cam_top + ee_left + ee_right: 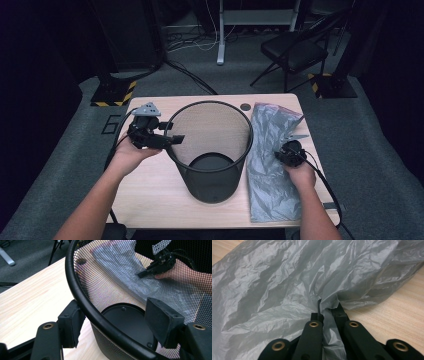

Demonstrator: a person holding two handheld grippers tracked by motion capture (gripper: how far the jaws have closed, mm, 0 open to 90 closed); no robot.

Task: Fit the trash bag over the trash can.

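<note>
The work in hand looks like lining the black mesh wastebasket point(210, 150) with the grey plastic bag point(272, 160); both sit on the light wooden bench point(150, 200), the basket upright in the middle, the bag lying flat and crumpled just to its right, its long axis running from the near edge toward the far edge.

The right gripper point(290, 152) rests on the bag about halfway along it; in the right gripper view its fingers point(339, 312) are pinched nearly together with a fold of the bag's film bunched between them point(328, 307), so it has hold of the bag; the right hand is plainly the nearer one to it.

The left gripper point(167, 140) stands at the basket's left side, level with the rim point(100, 320); in the left gripper view the rim's thick black band passes between its two pads, one pad point(71, 325) outside the wall and the other point(162, 320) inside over the basket's floor; gaps show on both sides, so the fingers stand partly open astride the rim and do not clamp it.

The basket is empty; its round dark base shows bare through the mesh.

The coming move turns on this: the bag lies to the right of the basket's mouth, so I judge it must be lifted and carried leftward over the rim while the left gripper steadies the basket.
</note>
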